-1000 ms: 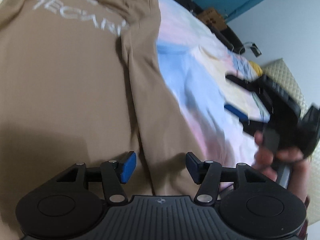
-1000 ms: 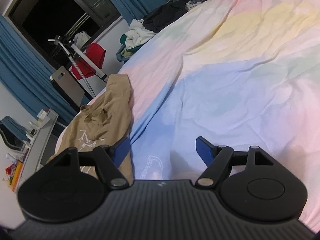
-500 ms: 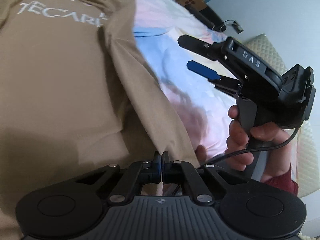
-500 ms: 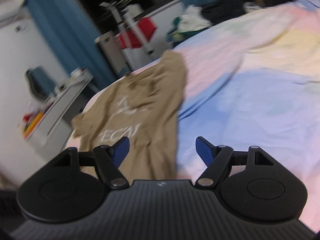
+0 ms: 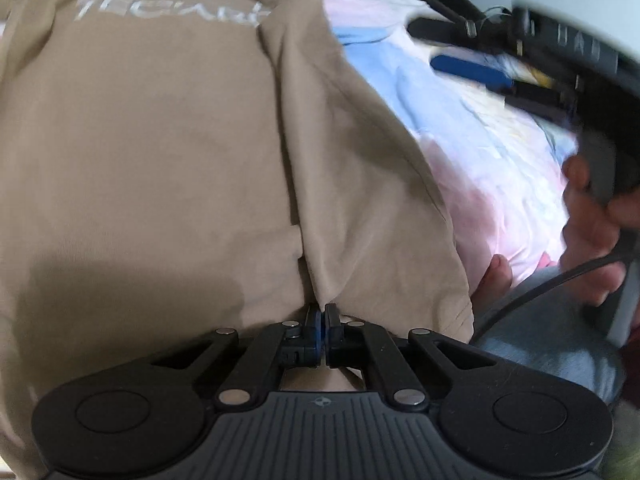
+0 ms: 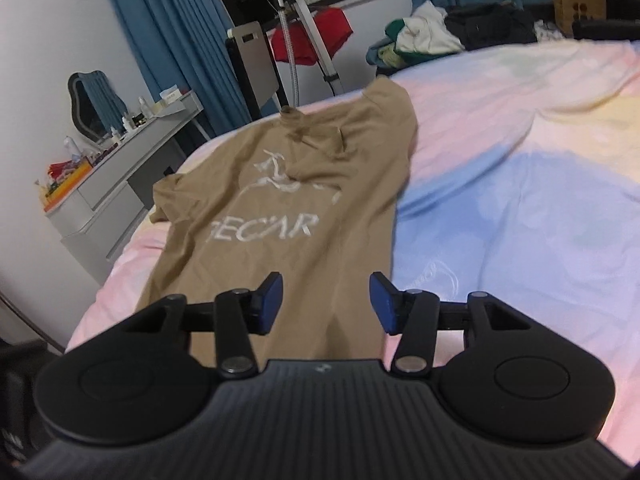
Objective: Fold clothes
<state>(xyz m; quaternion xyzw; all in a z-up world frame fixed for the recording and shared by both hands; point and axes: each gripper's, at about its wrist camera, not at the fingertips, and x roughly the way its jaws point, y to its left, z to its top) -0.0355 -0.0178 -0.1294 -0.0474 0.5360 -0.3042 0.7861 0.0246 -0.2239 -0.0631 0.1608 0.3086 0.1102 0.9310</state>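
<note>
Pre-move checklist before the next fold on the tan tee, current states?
1. Left gripper shut on the tan T-shirt hem: ok.
2. Right gripper open, holding nothing: ok.
3. Right gripper over the shirt's near edge: ok.
4. Shirt flat: not ok, its right side is already folded over.
5. Far sleeve spread out: not ok, crumpled.
6. Bedsheet bare beside the shirt: ok.

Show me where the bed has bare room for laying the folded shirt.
The pastel bedsheet is bare to the right of the tan T-shirt, up to the clothes pile at the far edge. Only a narrow pink strip lies left of the shirt. Near the left gripper, shut on its hem, it is crowded.
</note>
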